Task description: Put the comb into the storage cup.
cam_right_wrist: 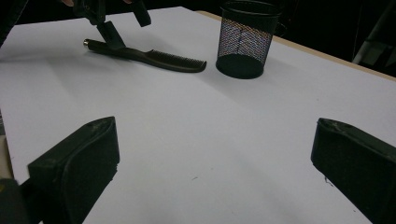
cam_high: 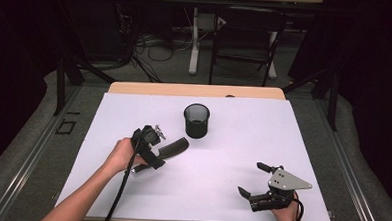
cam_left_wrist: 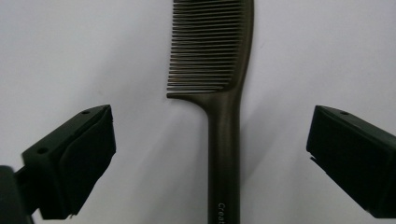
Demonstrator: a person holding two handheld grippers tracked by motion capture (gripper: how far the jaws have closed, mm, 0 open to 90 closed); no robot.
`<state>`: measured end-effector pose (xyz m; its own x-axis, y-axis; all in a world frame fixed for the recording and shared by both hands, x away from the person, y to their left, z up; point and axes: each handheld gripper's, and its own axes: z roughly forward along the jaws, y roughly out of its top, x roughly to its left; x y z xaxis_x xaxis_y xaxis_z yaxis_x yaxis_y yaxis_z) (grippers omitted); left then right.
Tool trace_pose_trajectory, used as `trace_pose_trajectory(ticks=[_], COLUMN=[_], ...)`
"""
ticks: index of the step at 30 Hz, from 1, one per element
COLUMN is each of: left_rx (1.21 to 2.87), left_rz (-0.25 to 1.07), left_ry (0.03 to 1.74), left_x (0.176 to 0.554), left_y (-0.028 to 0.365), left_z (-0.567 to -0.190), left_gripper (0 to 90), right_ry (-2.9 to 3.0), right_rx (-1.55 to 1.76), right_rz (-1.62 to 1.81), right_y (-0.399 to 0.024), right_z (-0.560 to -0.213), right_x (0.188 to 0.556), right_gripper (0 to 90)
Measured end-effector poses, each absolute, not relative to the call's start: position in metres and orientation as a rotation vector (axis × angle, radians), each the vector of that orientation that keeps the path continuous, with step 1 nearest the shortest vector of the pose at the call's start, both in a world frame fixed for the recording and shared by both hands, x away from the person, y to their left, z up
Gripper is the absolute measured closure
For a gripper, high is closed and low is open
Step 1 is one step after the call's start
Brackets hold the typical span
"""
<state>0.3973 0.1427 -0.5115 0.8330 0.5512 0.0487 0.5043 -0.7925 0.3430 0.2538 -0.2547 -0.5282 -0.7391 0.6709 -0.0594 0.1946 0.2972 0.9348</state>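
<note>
A white sheet covers the wooden table (cam_high: 135, 88), with grey carpet, cables and a dark chair behind it.

The left gripper (cam_high: 154, 151) hangs over the left middle of the sheet, its jaws spread wide and holding nothing. In the left gripper view the two black pads (cam_left_wrist: 88, 154) stand well apart on either side of the handle of a dark brown plastic comb (cam_left_wrist: 224, 116), neither one touching it. The comb lies flat on the sheet, its teeth pointing away from the gripper and its handle running back between the jaws; faint pale lettering shows near the handle's end. In the high view the toothed end reaches out toward a round black wire-mesh cup (cam_high: 196, 120), which stands upright just beyond the comb's tip, near the middle of the table's far half.

The right gripper (cam_high: 253, 180), with a grey three-cornered plate on top, rests low at the near right corner, well apart from comb and cup. Its jaws are also wide open and empty.
</note>
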Motion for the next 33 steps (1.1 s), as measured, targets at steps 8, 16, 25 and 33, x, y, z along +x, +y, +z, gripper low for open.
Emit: trace_pose_trajectory(ticks=[8, 16, 25, 33], left_rx=[2.742, 2.810, 2.848, 2.867], left_rz=[0.181, 0.109, 0.057, 0.029], left_ry=[0.798, 0.832, 0.840, 0.842], left_x=[0.398, 0.401, 0.408, 0.412], left_y=[0.140, 0.139, 0.136, 0.130], left_z=[-0.513, -0.519, -0.522, -0.523], left_gripper=[25.8, 45.9, 58.9, 63.9], right_ry=[2.129, 2.134, 2.145, 2.142], right_rx=[0.775, 0.780, 0.775, 0.771], right_rz=[1.435, 1.441, 1.433, 1.438], right_y=[-0.255, -0.255, -0.255, -0.255], right_z=[-0.528, -0.529, -0.529, -0.529], right_x=[0.255, 0.256, 0.256, 0.256], right_gripper=[0.7, 0.7, 0.7, 0.7])
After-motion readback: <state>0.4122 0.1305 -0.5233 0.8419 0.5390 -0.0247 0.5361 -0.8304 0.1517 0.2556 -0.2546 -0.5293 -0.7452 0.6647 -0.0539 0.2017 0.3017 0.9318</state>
